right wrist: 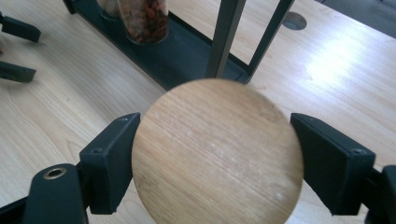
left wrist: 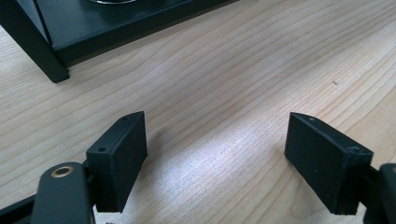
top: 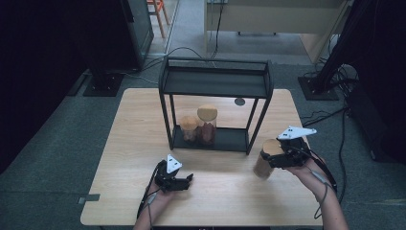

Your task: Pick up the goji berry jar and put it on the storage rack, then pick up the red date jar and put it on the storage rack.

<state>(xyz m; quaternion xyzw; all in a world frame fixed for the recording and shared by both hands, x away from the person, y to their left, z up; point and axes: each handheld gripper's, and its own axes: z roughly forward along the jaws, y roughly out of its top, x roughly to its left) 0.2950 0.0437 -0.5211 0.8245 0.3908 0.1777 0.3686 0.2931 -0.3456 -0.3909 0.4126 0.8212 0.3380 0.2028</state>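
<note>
While seemingly clamped: right gripper [top: 274, 158], jar [top: 266, 159].

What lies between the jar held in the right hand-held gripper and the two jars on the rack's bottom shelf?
In the high view, the rack's front right leg and bare shelf separate the held jar from the two jars.

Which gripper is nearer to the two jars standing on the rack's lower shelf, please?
Left. The left gripper sits on the table just in front of the jars, jaws open. The right gripper is off to their right, shut on a wooden-lidded jar.
</note>
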